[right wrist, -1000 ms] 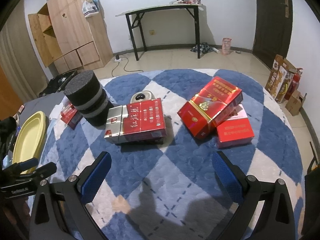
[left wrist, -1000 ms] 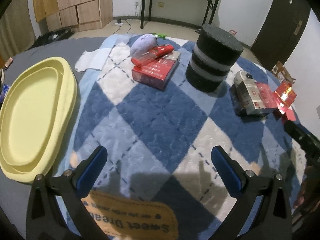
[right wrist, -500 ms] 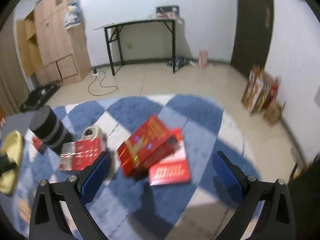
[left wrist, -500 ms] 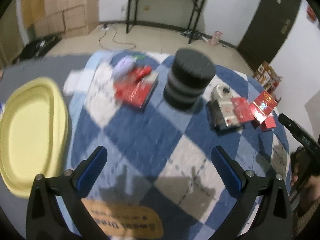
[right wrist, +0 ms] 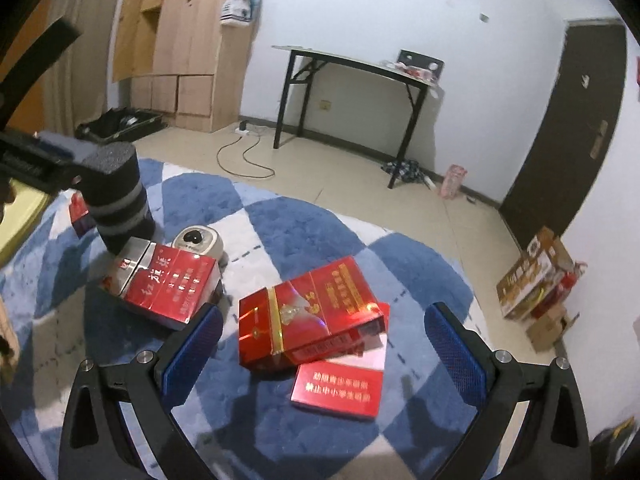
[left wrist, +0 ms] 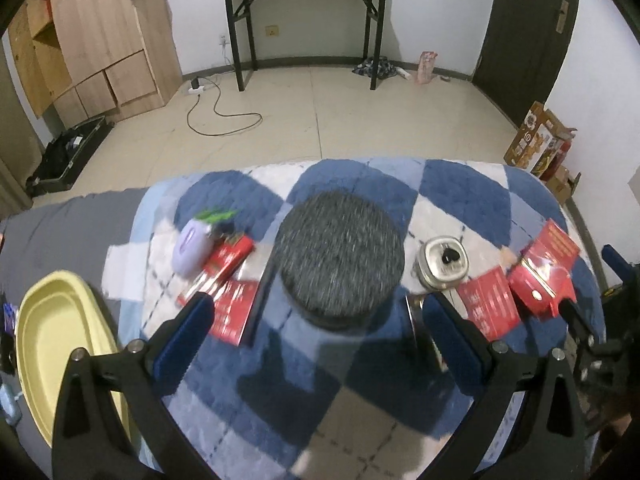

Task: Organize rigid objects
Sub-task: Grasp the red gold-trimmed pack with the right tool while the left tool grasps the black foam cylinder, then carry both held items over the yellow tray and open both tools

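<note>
Between my left jaws, spread wide and holding nothing: the dark foam cylinder (left wrist: 340,260), upright on the blue-and-white checked blanket (left wrist: 280,392), seen from above, its top filling the gap ahead of my left gripper (left wrist: 316,336). No contact with either blue pad.

Left of the cylinder: a flat red box (left wrist: 234,312) with a slimmer red pack (left wrist: 224,266) lying on it; a lilac oval case (left wrist: 191,249) touching that pack's far end; something green (left wrist: 214,214) just behind the case, too blurred to identify.

Far left, off the blanket on grey cloth: a yellow oval tray (left wrist: 52,360), nothing in it.

Right of the cylinder: a small round silver tin (left wrist: 443,260) with a dark mark on its lid.

Between my right jaws, likewise wide and holding nothing: a red-and-gold carton (right wrist: 308,316), tilted, its near end propped on a flat red pack with white lettering (right wrist: 338,390). My right gripper (right wrist: 324,350) hovers over both without touching.

Left of these, in the right wrist view: a red-and-silver carton (right wrist: 160,288) lying flat, the silver tin just behind it, the foam cylinder behind that again, with pale bands around its side.

Beyond the blanket: tiled floor (left wrist: 320,112); a black-legged folding table (right wrist: 352,76) against the white wall; a wooden cabinet (left wrist: 100,40) at left; a dark door (right wrist: 568,128) at right; cardboard boxes (right wrist: 536,280) on the floor near the door.
</note>
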A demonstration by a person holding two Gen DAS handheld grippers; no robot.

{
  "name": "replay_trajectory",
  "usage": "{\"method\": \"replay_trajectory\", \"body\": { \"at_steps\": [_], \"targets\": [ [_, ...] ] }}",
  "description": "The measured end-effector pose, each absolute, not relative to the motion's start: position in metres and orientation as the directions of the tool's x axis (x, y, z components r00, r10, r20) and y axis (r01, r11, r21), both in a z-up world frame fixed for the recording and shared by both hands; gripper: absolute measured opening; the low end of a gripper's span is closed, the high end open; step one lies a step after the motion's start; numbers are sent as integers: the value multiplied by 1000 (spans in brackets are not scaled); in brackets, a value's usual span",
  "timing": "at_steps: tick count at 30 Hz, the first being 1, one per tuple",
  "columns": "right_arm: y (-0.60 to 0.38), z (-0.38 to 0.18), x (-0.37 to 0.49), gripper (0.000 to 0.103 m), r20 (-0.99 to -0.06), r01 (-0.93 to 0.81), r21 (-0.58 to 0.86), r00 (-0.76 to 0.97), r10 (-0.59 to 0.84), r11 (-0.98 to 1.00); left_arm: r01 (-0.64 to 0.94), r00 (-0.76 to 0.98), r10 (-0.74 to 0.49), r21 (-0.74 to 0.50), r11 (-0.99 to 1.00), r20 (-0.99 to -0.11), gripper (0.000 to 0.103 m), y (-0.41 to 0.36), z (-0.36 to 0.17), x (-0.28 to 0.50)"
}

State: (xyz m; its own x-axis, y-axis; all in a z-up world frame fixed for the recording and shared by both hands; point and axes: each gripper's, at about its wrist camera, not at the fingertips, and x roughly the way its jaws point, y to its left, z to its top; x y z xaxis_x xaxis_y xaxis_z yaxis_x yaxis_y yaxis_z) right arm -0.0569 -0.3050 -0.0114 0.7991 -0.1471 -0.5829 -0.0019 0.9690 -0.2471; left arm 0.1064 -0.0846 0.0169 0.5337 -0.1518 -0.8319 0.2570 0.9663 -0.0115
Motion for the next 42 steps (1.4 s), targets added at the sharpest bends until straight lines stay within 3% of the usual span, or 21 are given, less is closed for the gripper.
{"method": "replay_trajectory", "body": {
  "at_steps": [6,15,20,21,24,29,36,42],
  "targets": [
    [-305,-20,-39,103,-618,-60,-246,778,-109,967,272,537,-136,18,962,-833,103,-97,9,125],
    [-295,-40,-15,103,-638,-116,-369,753,-160,922,276,539,-141,16,961,-830,103,-103,0,137],
    [-297,-54,0,101,-652,-108,-364,739,-170,925,275,535,-163,-12,961,-829,102,-100,-3,144],
    [-297,-55,2,97,-650,-105,-365,740,-172,925,280,533,-175,-22,960,-828,100,-100,-3,144],
    [-295,-57,2,95,-625,-93,-376,760,-179,922,295,520,-190,-34,955,-833,68,-100,-5,145],
    [-300,-59,-5,94,-607,-77,-357,776,-169,931,248,511,-244,-131,960,-825,68,-85,0,146],
    [-308,-26,-27,94,-555,-23,-319,815,-167,947,260,569,-265,-136,956,-778,68,-44,49,118],
    [-242,21,-50,94,-432,-131,-283,902,-4,950,134,636,-153,-88,987,-757,68,65,93,72]
  ]
}}
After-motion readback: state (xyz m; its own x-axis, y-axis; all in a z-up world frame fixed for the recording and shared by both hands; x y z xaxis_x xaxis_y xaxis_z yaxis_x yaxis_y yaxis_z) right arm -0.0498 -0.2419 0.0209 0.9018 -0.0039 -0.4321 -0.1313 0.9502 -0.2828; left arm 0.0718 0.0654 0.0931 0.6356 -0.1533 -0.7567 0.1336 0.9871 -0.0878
